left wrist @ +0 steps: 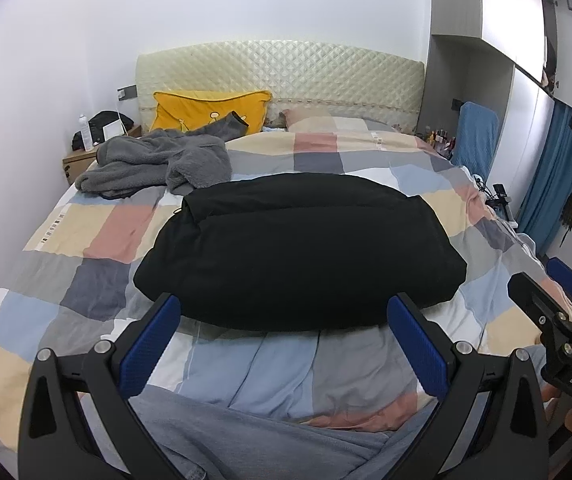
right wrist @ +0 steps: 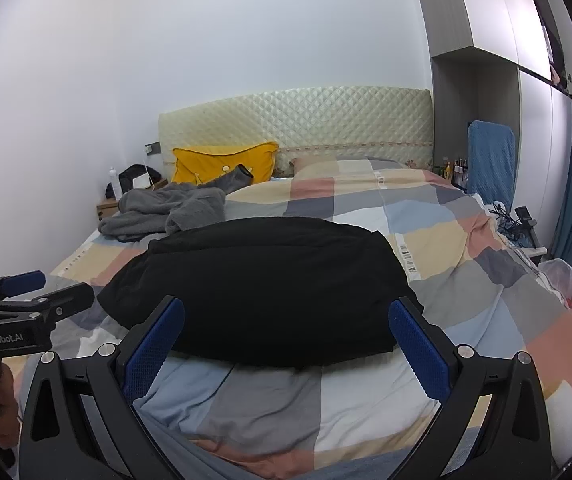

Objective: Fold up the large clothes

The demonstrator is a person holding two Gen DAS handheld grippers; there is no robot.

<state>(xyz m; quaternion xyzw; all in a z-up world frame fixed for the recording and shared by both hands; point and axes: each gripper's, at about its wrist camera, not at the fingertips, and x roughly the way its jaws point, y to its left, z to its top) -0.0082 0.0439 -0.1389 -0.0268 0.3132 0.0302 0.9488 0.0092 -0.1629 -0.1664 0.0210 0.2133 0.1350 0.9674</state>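
A black garment (left wrist: 297, 248) lies folded into a thick rectangle in the middle of the bed; it also shows in the right wrist view (right wrist: 262, 284). My left gripper (left wrist: 286, 344) is open and empty, held just short of the garment's near edge. My right gripper (right wrist: 286, 346) is open and empty, also just short of the near edge, to the right of the left one. The right gripper shows at the right edge of the left wrist view (left wrist: 557, 308), the left gripper at the left edge of the right wrist view (right wrist: 26, 296).
A checked quilt (left wrist: 86, 240) covers the bed. A grey fleece garment (left wrist: 158, 160) lies crumpled at the far left, by a yellow pillow (left wrist: 210, 110). A nightstand (left wrist: 82, 160) stands far left. A blue chair (left wrist: 477, 136) and blue curtain (left wrist: 545, 184) stand right.
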